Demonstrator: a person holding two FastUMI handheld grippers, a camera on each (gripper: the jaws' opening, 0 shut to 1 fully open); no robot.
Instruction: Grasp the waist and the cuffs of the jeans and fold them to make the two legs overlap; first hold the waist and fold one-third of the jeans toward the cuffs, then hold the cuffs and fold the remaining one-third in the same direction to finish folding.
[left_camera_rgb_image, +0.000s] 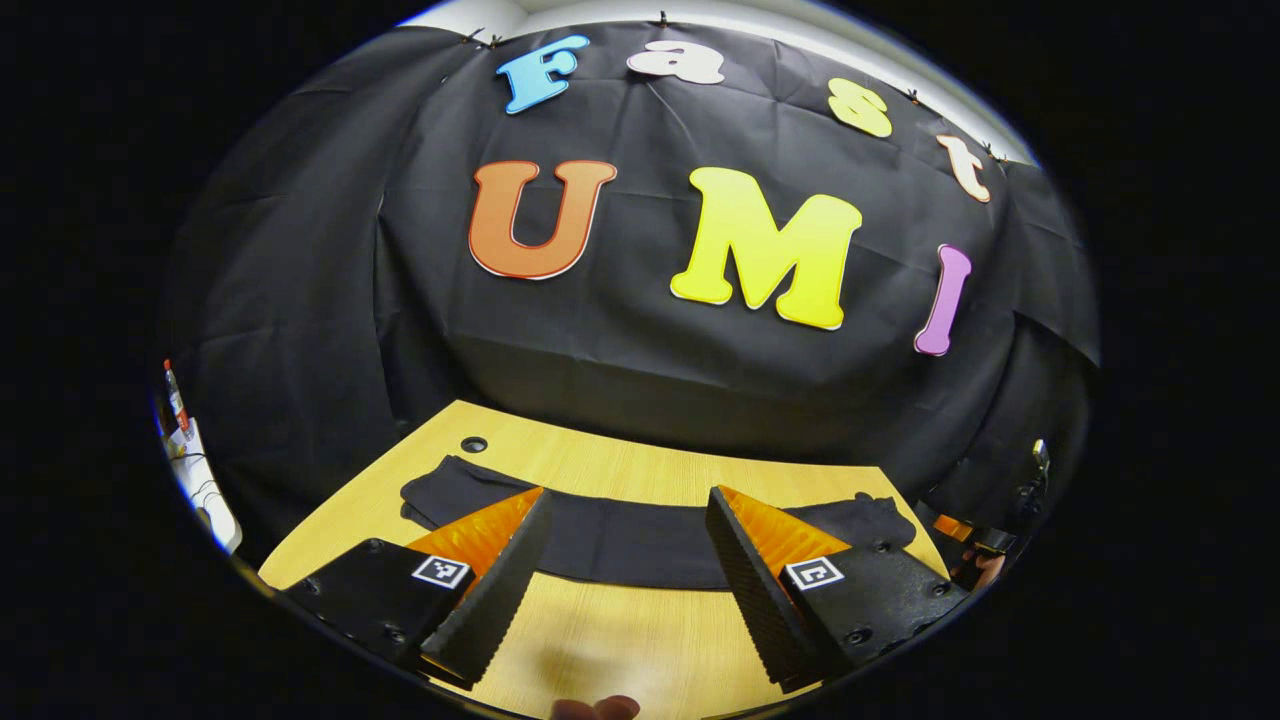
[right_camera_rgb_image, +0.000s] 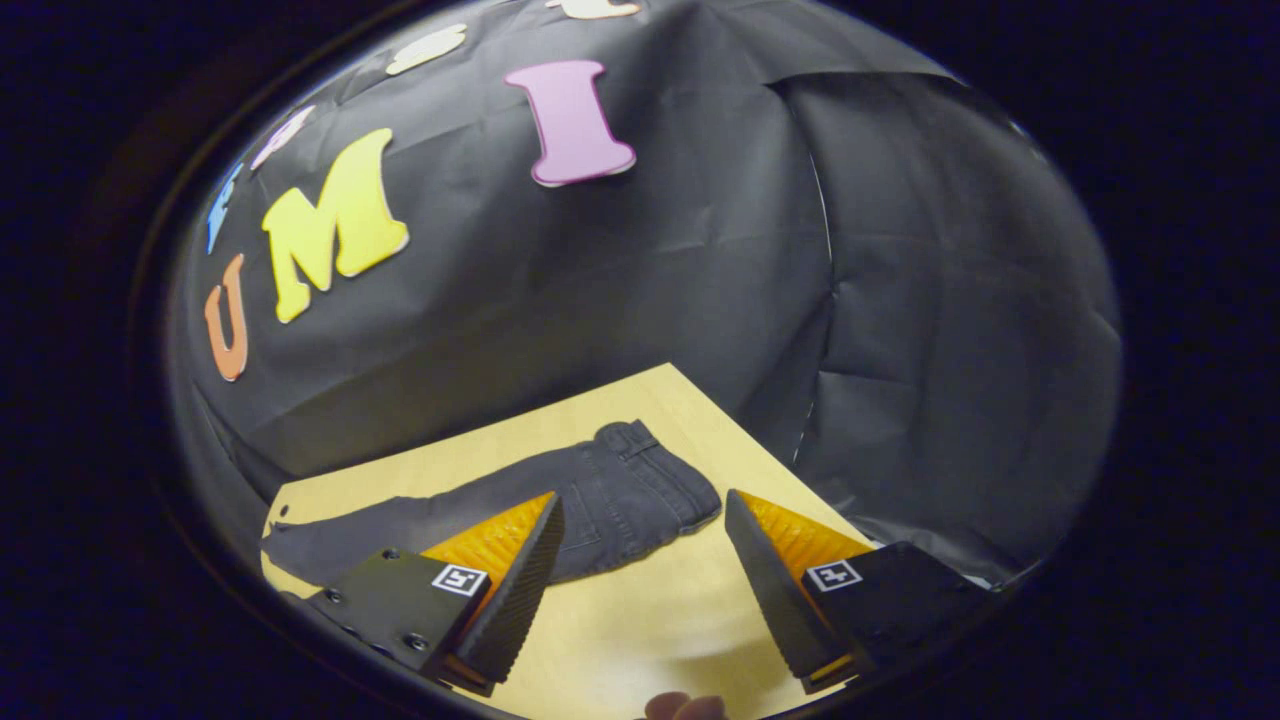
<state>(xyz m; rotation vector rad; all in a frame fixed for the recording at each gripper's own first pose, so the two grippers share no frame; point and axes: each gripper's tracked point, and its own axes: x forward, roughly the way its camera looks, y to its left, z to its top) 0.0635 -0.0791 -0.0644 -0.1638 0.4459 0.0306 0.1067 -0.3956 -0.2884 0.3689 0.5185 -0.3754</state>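
Pale wood-grain bench (left_camera_rgb_image: 640, 640), smooth with a soft sheen. Dark matt denim jeans (right_camera_rgb_image: 620, 500), stitched seams at the waist toward 3 o'clock. Ridged, rough-textured fingers (left_camera_rgb_image: 490, 600); matt creased cloth wall (right_camera_rgb_image: 900, 300).

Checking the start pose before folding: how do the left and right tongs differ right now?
The left tongs face the middle of the jeans; the right tongs face the waist. The left view looks squarely at the table; the right view is tilted. Both are open, holding nothing.
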